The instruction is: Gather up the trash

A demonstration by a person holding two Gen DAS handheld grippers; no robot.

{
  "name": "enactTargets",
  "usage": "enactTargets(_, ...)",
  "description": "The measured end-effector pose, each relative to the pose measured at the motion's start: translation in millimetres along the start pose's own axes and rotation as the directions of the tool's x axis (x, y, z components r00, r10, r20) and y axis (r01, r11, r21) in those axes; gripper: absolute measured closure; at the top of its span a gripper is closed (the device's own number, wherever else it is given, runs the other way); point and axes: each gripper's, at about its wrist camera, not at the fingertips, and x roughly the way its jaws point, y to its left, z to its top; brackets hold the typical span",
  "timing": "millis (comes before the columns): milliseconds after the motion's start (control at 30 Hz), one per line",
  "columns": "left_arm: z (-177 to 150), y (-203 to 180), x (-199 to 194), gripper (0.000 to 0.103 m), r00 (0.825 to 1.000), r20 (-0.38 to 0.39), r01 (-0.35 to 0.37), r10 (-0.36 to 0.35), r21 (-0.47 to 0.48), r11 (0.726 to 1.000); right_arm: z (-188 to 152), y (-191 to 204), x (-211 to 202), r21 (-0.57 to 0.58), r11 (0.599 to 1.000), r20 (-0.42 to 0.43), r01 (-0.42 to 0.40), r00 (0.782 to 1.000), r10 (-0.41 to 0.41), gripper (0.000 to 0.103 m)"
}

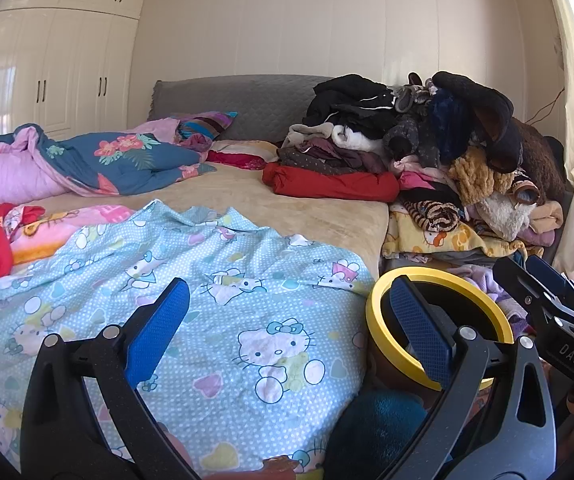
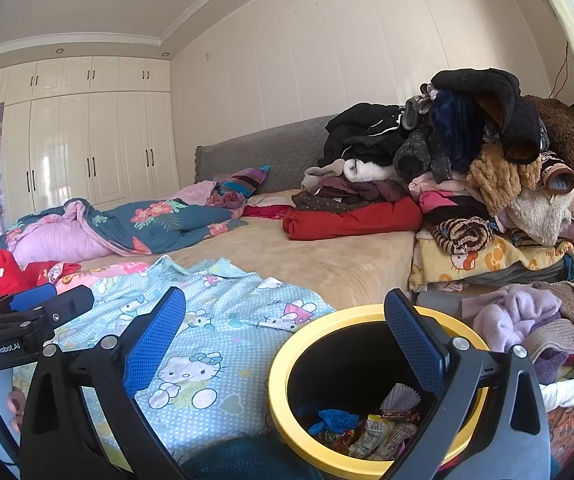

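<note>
A: Both sets of jaws stand wide and carry nothing. The right gripper point(image 2: 283, 344) hangs at the rim of the yellow-rimmed trash bin point(image 2: 287, 420), one finger just over the opening, where wrappers point(image 2: 379, 432) and a crumpled blue scrap point(image 2: 333, 420) already lie

B: And the risk?

A: Dip that finger lower and I'd judge it knocks the rim and tips the bin off the bed's edge. Also, the Hello Kitty sheet point(image 1: 223, 300) under the left gripper point(image 1: 287, 324) could snag in a grab

B: Poses?

A: Both held low, pointing forward across the bed point(image 2: 327, 264); the left sits just beside the right, a hand point(image 2: 15, 404) gripping its handle
</note>
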Motion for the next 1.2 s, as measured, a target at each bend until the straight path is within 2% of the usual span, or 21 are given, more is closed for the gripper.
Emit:
enactTargets(500, 1.3, 0.6, 0.8, 0.011, 1.0, -0.003, 0.014, -0.014, -0.019, 1.0, 0.1, 0.6, -0.5, -0.003, 1.0, -0.003, -0.001, 1.0, 0.001, 0.006)
enactTargets(833, 0.8, -6.3, 4.5, 0.011, 1.0, -0.006, -0.007, 0.007, -0.018, 1.0, 4.6, -2.0, 0.3, -0.017, 1.0, 0.005, -0.019, 1.0, 0.019, 0.006)
enactTargets(967, 3.0, 6.6, 6.5, 0.011, 0.999, -0.033, -0.028, 0.026, -0.06, 0.998, 10.7, 5.5, 7.2, -0.034, 0.997, -0.012, -0.064, 0.998, 0.064, 0.006)
enactTargets(1033, 1.2, 31.3, 7.3, 0.011, 0.996, -0.071, -0.069, 0.062, -0.103, 0.992, 16.5, 22.3, 18.0, -0.065, 0.989, -0.036, -0.131, 0.991, 0.129, 0.006)
enactTargets(1067, -0.4, 45.8, 8.1, 0.011, 0.992, -0.089, -0.103, 0.093, -0.116, 0.988, 19.7, 36.1, 28.5, -0.075, 0.981, -0.065, -0.177, 0.983, 0.172, 0.006)
enactTargets(1133, -6.7, 97.6, 10.0, 0.011, 0.965, -0.15, -0.238, 0.213, -0.175, 0.955, 22.4, 72.5, 57.0, -0.059, 0.951, -0.16, -0.304, 0.943, 0.291, 0.006)
enactTargets(1167, -11.8, 132.1, 10.7, 0.011, 0.939, -0.198, -0.323, 0.282, -0.222, 0.92, 19.5, 103.9, 82.1, -0.035, 0.918, -0.255, -0.396, 0.891, 0.375, 0.006)
enactTargets(1200, -16.5, 156.7, 11.0, 0.011, 0.913, -0.237, -0.388, 0.333, -0.247, 0.888, 14.6, 128.0, 100.0, -0.021, 0.897, -0.332, -0.442, 0.849, 0.411, 0.006)
